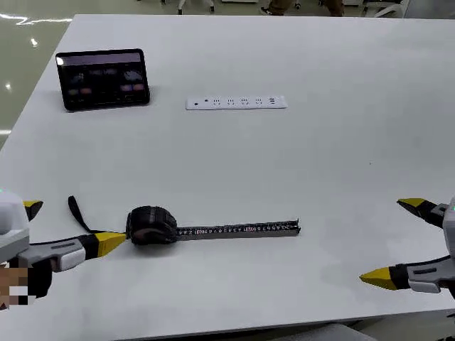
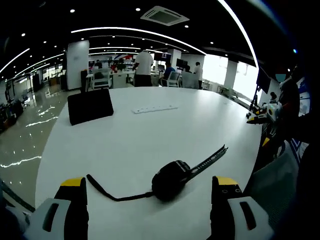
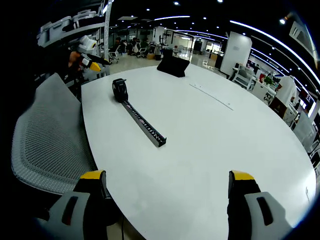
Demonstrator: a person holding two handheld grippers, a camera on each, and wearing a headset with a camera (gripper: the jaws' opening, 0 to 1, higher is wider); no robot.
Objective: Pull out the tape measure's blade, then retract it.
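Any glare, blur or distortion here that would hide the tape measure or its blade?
Head view: even light, tape measure and blade sharp, glare sits on the floor. Left gripper view: fisheye curves the table edge, tape measure clear. Right gripper view: same bowing, blade distinct, surroundings dark.

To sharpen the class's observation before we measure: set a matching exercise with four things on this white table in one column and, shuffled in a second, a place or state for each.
Things:
1. tablet
2. power strip
3. tape blade
4. wrist strap

Places or states:
A. white, flat, far middle of the table
B. pulled out of the case
C. propped upright at the far left
D. black, trailing from the case's other end

Pairs: 1-C, 2-A, 3-B, 4-D
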